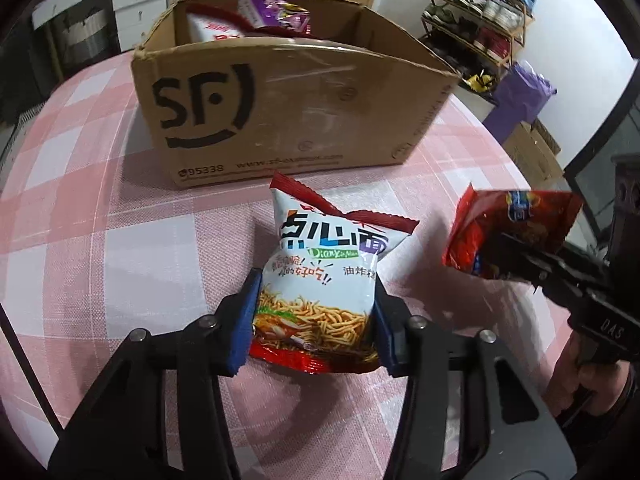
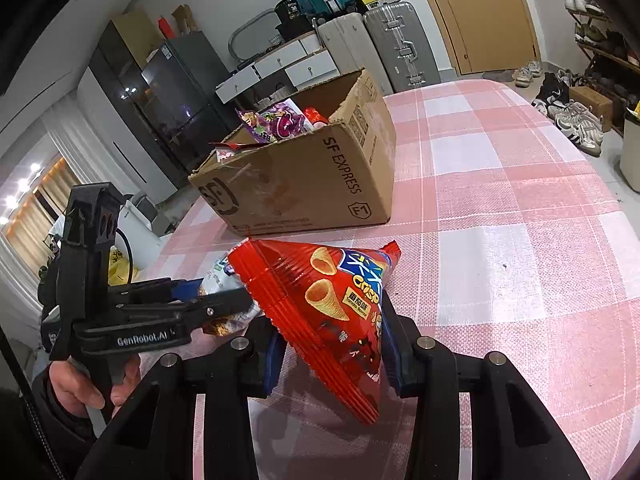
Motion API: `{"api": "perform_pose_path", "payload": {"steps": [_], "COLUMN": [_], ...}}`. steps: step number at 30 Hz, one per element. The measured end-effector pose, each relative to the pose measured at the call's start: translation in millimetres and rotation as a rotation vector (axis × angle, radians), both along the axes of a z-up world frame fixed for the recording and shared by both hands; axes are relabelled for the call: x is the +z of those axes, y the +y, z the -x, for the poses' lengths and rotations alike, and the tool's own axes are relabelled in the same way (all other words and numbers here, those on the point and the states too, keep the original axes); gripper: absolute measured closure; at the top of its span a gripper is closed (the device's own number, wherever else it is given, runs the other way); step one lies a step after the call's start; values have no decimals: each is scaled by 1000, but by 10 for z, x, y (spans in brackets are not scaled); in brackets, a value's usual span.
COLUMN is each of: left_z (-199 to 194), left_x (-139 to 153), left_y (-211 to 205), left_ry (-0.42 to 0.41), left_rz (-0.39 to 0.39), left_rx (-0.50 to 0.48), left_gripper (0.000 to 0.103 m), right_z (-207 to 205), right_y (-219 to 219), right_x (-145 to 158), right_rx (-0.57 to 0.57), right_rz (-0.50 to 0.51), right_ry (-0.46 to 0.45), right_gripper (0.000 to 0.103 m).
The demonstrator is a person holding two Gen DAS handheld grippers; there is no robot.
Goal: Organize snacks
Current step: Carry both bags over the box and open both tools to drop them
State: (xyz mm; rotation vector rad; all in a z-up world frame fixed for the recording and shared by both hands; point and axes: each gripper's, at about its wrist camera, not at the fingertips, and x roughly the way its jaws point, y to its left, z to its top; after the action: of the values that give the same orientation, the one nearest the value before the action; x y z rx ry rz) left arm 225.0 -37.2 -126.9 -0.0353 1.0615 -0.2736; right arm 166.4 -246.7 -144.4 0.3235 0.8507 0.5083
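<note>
Pink and white checked cloth is covering the desk [image 1: 100,240], and behind it a shoe rack [image 1: 476,20] is standing in the upper right of the left wrist view, suitcases [image 2: 400,44] against the wall in the right wrist view. Your cardboard box [image 1: 288,108] is sitting open at the top centre of the left view, with a purple packet [image 1: 268,12] and other snack bags poking above its rim. Your left claw [image 1: 316,320] is closing its blue pads on the lower part of the noodle snack bag [image 1: 324,264], which is lying on the cloth just in front of the box. Your right claw [image 2: 332,356] is gripping the red corn-cone crisp bag [image 2: 332,304] and holding it clear of the cloth, at the right edge of the left view.
</note>
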Motion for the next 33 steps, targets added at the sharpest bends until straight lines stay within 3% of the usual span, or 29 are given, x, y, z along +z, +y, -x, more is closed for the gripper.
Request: {"api": "perform_pose_path", "payload": {"steps": [33], "left_z": [687], "left_x": [782], "left_y": [226], "left_ry": [-135], "left_rz": [-19], "left_rx": [42], "left_gripper": [57], "right_z": [613], "right_y": [-2], "right_x": [639], "right_rx": [12], "right_rz": [-7], "right_ry": [-155], "right_gripper": [62]}}
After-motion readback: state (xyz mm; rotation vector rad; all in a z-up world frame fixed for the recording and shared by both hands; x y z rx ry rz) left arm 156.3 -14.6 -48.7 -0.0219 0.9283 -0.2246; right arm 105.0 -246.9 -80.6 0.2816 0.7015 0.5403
